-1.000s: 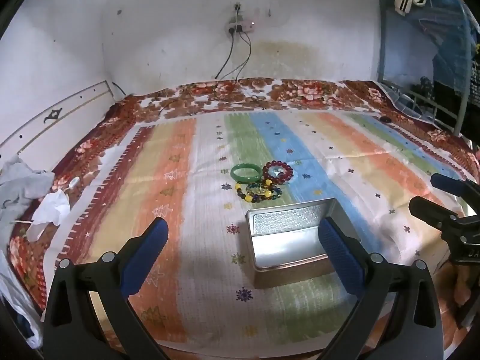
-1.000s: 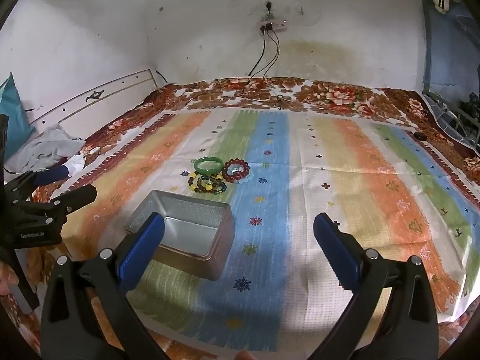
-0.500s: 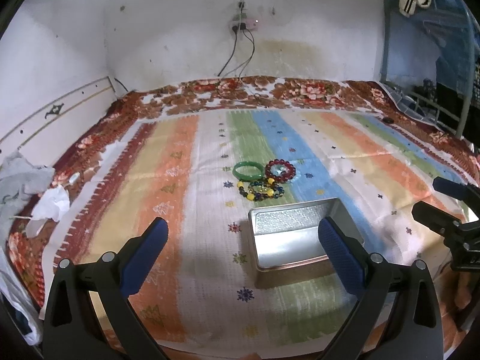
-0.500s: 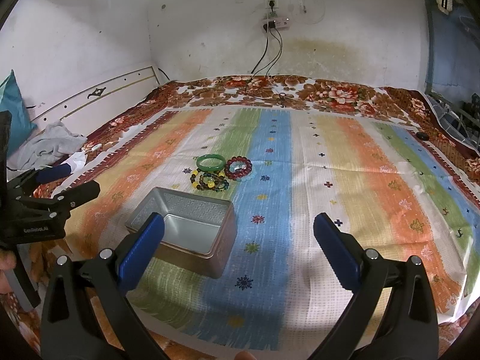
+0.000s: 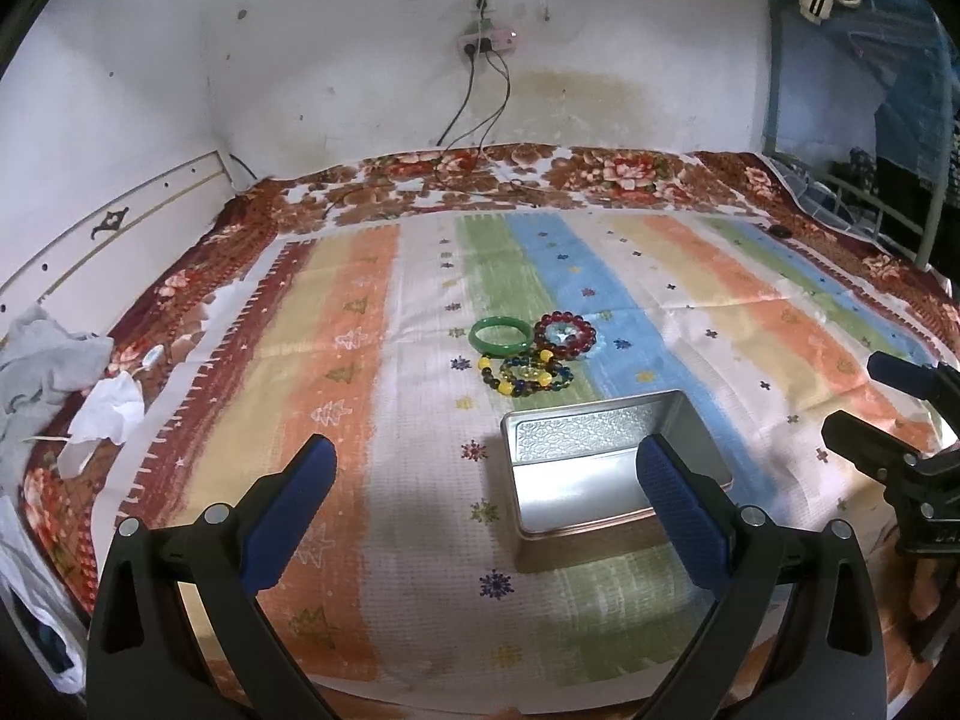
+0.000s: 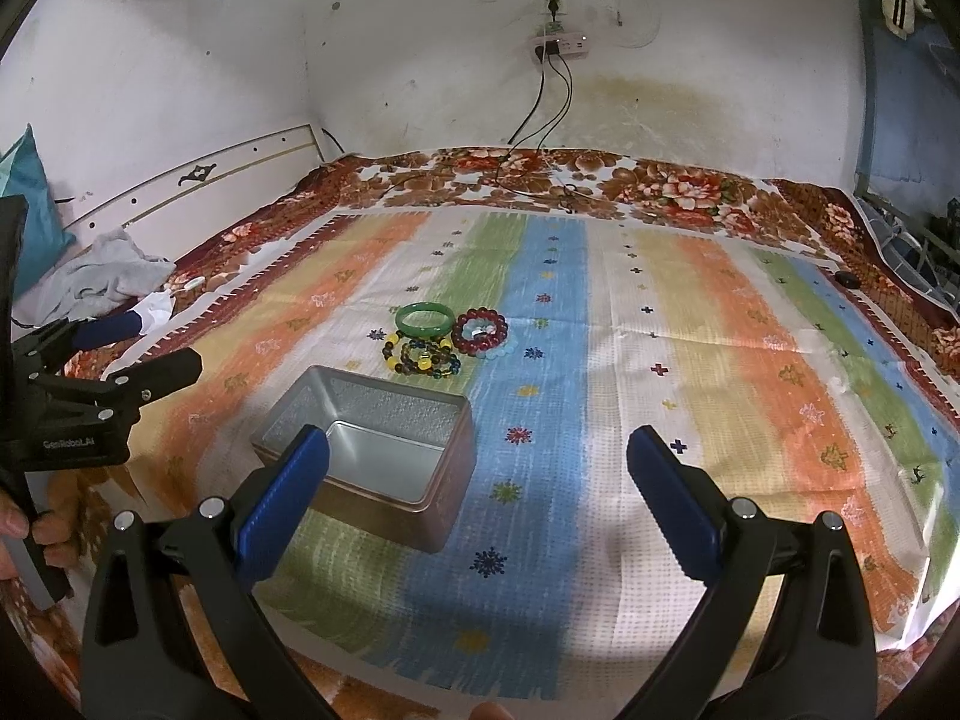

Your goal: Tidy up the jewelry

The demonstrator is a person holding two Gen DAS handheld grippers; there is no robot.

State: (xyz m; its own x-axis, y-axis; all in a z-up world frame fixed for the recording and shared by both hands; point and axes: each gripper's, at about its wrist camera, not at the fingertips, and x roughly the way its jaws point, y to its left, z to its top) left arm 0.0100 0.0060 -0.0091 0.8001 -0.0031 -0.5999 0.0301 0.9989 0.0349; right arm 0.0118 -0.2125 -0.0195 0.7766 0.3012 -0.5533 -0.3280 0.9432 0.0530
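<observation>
An open, empty silver tin (image 5: 606, 468) (image 6: 372, 450) sits on the striped bedspread. Just beyond it lie a green bangle (image 5: 501, 335) (image 6: 425, 319), a dark red bead bracelet (image 5: 565, 330) (image 6: 480, 330) and a yellow-and-dark bead bracelet (image 5: 525, 373) (image 6: 420, 357), touching each other. My left gripper (image 5: 486, 456) is open and empty, hovering near the tin's front. My right gripper (image 6: 477, 450) is open and empty, to the right of the tin. Each gripper also shows in the other's view: the right one (image 5: 888, 420), the left one (image 6: 120, 354).
The striped cloth (image 6: 660, 372) covers a floral blanket (image 5: 600, 171) on a bed against a white wall. Grey clothing (image 5: 42, 360) and white tissue (image 5: 108, 408) lie at the left edge. Cables (image 6: 534, 120) hang from a wall socket. A metal rack (image 5: 870, 204) stands at the right.
Both grippers have tilted and drawn back slightly, so the tin and bracelets sit a little lower in view. Nothing on the bed has moved.
</observation>
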